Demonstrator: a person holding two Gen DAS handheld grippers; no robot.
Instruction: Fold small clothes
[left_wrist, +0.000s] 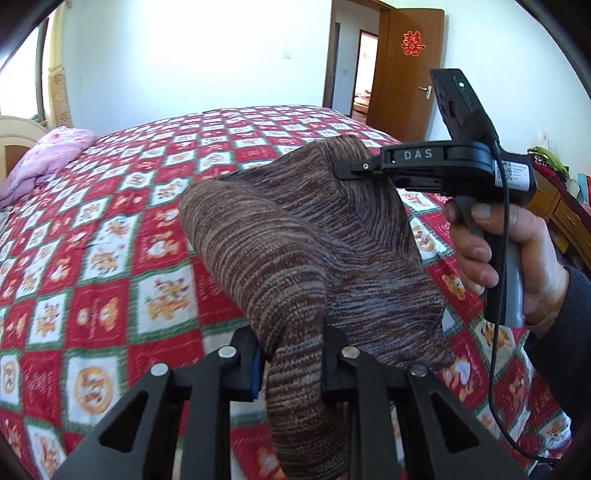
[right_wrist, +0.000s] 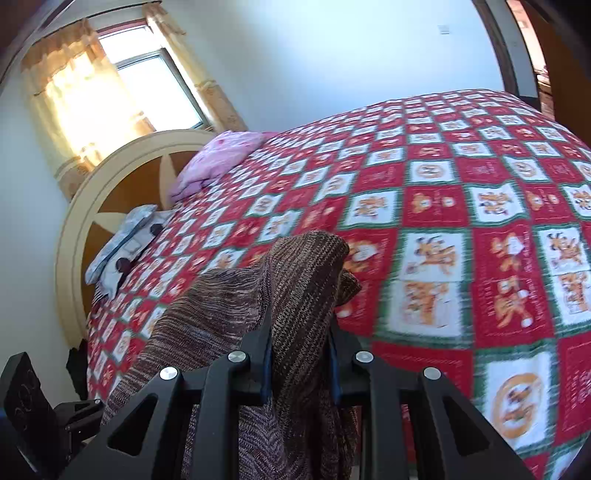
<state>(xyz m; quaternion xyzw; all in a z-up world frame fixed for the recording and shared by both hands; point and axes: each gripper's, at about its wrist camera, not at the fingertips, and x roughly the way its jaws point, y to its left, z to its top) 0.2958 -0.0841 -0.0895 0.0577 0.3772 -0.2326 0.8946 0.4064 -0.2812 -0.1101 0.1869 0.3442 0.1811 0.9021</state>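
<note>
Right, both grippers have hold of the brown knit garment (left_wrist: 295, 240) and it hangs in the air above the bed (left_wrist: 110, 229), not resting on the quilt as far as either view shows. The left gripper (left_wrist: 291, 365) has its jaws pinched on a bunched fold of the knit, cloth spilling down between and below the fingers. The right gripper (right_wrist: 301, 354) is clamped the same way on another bunch, and from the left wrist view you can see it out to the right and higher, its tips biting the garment's upper edge. So the cloth runs slantwise between the two grips, from low at the left one up to the right one, with a slack belly between. That stretched line is what matters: I'd judge the next move needs the two pulled apart along it, then lowered flat toward the middle of the bed, well clear of the pink pillow (right_wrist: 218, 162) at the headboard end.
</note>
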